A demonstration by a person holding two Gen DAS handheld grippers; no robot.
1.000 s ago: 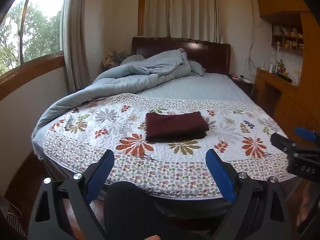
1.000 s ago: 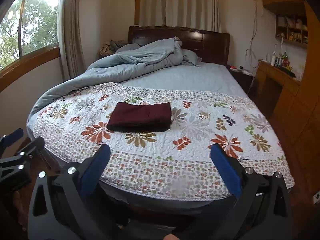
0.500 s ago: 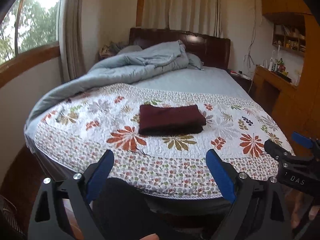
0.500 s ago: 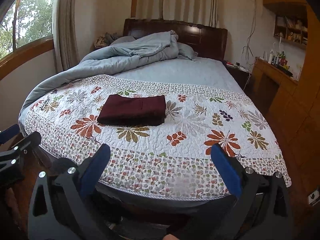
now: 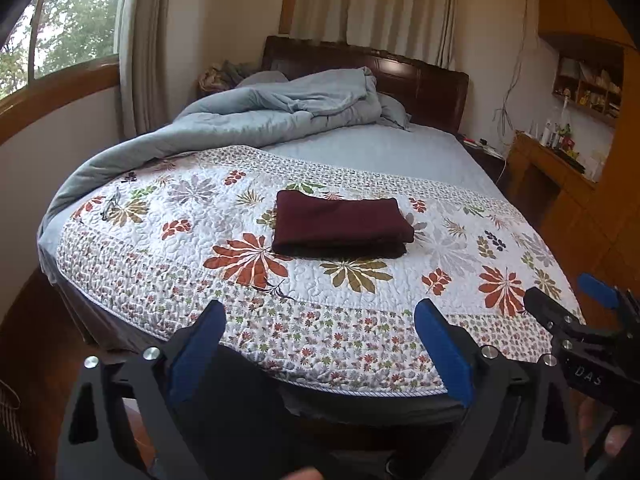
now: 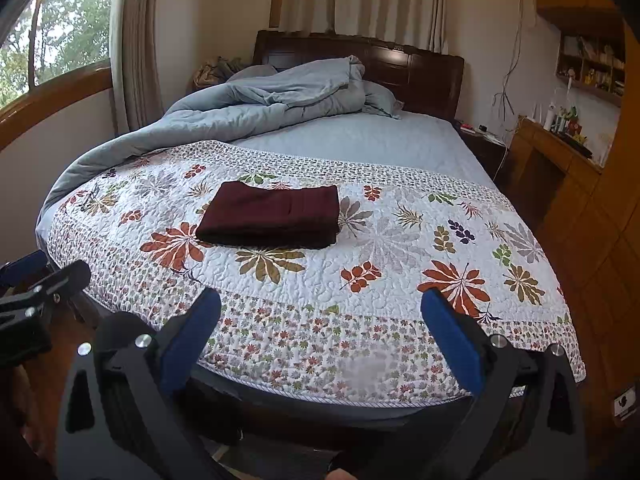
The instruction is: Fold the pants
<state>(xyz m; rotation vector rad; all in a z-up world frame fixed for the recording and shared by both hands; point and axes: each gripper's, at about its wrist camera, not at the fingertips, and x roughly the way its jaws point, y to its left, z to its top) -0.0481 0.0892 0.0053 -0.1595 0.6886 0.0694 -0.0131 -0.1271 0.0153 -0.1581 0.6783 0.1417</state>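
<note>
Dark maroon pants [image 5: 340, 226] [image 6: 272, 216] lie folded into a neat rectangle on the floral quilt [image 5: 360, 280] [image 6: 360, 248] near the foot of the bed. My left gripper [image 5: 320, 320] is held back from the bed's foot edge, open and empty, with the pants well ahead of it. My right gripper [image 6: 320, 308] is likewise open and empty, off the foot of the bed, with the pants ahead and to its left. Each gripper shows at the edge of the other's view: the right gripper [image 5: 576, 308], the left gripper [image 6: 48, 268].
A rumpled blue-grey duvet [image 5: 260, 116] lies along the bed's left and head end by a dark headboard [image 5: 420, 80]. Wooden desk and shelves [image 5: 560, 168] stand at the right, a window [image 5: 48, 40] and curtains at the left. Wood floor surrounds the bed.
Both grippers have risen and pulled back slightly, so the bed sits lower in view. The folded pants have not moved. Both jaws stay open.
</note>
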